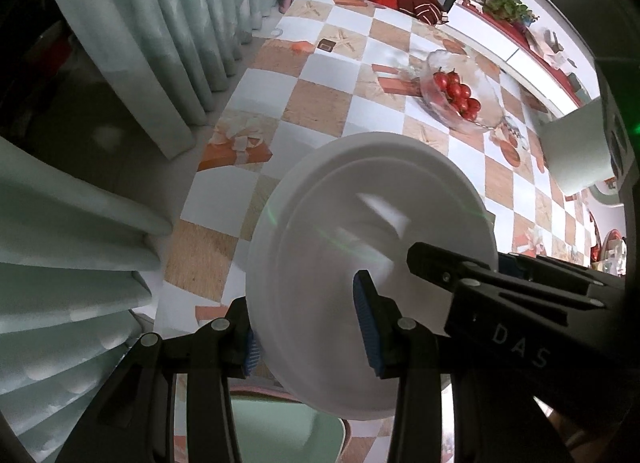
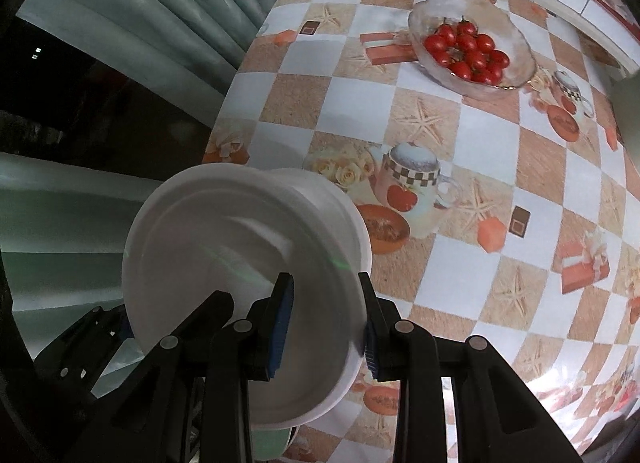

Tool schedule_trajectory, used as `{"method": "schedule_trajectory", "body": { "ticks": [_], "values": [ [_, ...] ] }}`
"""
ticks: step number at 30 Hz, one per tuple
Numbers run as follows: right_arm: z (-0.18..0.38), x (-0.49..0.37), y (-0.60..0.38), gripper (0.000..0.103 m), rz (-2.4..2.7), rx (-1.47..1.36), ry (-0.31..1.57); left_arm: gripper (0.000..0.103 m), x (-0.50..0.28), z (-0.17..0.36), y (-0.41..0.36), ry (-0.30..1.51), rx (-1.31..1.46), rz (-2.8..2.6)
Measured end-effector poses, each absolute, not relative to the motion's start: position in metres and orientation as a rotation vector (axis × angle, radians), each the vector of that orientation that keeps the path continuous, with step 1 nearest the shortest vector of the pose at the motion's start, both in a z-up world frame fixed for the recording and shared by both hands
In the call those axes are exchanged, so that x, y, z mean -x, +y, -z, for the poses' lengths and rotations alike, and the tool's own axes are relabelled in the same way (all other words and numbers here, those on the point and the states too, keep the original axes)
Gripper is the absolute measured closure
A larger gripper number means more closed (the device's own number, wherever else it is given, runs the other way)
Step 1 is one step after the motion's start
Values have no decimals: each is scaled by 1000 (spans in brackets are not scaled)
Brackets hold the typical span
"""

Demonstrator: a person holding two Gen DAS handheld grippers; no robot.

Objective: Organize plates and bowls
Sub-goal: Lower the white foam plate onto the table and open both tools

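Carrying is the step in hand: both hand-held grippers grasp one stack of white dishes by opposite rims and hold it tilted above the checkered counter (image 2: 500,167). The left hand-held gripper (image 1: 308,327) is clenched on the near-left rim of the white plate (image 1: 360,223), one blue ribbed pad outside, one inside. The right hand-held gripper (image 2: 326,327) is clenched on the wall of the white bowl (image 2: 240,263), apparently the same stack seen from the other side. The stack hangs well apart from the glass bowl of cherry tomatoes (image 2: 472,47), nearer the counter's curtain-side edge. Next, I judge, both hands must level it and lower together onto a bare patch, releasing only once it rests. The dishes look smooth, glossy and round with stepped rims; the counter covering is a shiny printed sheet.
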State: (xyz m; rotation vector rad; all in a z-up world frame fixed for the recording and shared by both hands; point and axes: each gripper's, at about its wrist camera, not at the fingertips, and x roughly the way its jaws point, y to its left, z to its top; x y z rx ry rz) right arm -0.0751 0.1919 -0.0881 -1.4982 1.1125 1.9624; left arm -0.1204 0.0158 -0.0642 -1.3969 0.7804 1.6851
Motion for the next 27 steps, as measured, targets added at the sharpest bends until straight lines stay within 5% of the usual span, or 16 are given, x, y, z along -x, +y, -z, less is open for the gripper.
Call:
{"method": "schedule_trajectory", "body": {
  "ticks": [7,9,10,12,16,19,21,27],
  "values": [
    [99,82,193,69,-1954,1532,1126,54,126,75,17,790,1409,-1681],
    [101,83,193,52,-1967,1534,1151,48,126,77,17,787,1416,-1669],
    [101,83,193,33,-1966,1535,1150,45,125,77,17,797,1414,-1682],
    [99,83,194,30,-1969,1523,1138,25,126,77,15,808,1414,-1721],
    [94,80,196,30,-1964,1516,1112,22,131,76,12,793,1424,-1741],
    [92,75,199,4,-1949,1514,1098,11,133,75,9,806,1412,-1763],
    [88,71,201,3,-1950,1504,1074,0,135,74,6,802,1417,-1773],
    [86,59,205,1,-1918,1517,1042,0,136,73,-2,813,1414,-1786]
  ]
}}
